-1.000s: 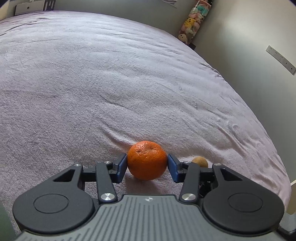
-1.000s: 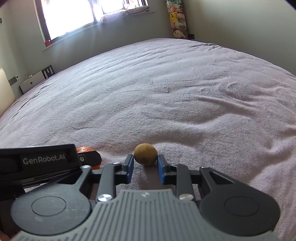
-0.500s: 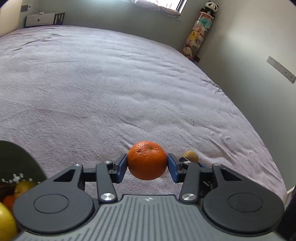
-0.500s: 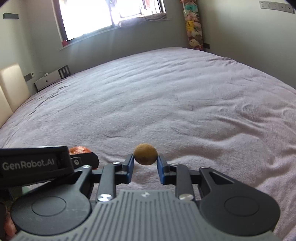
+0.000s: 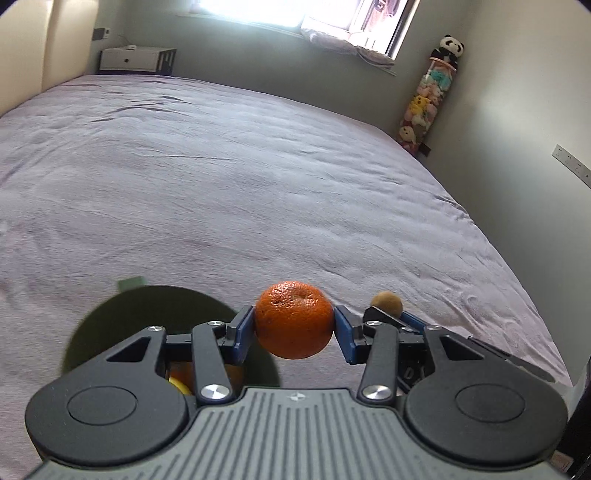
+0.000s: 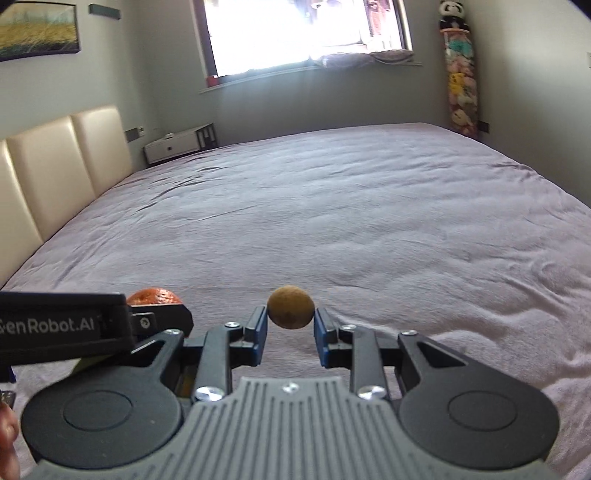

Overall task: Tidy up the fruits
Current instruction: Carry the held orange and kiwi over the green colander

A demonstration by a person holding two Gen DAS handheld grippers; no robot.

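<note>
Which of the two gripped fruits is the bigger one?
The orange in the left gripper; the small brown fruit in the right gripper is plainly smaller and duller.

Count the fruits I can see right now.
4, maybe more: an orange in the left tool, a small brown fruit in the right tool, plus yellow and orange pieces half-hidden in the dark bowl.

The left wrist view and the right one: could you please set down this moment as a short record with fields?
left gripper: shut on the round orange mandarin, held off the bed
right gripper: shut on the small round brown fruit
dark green round bowl: below left of the mandarin, yellow and orange fruit inside
surface: wrinkled lilac bedspread
backdrop: bright window
</note>
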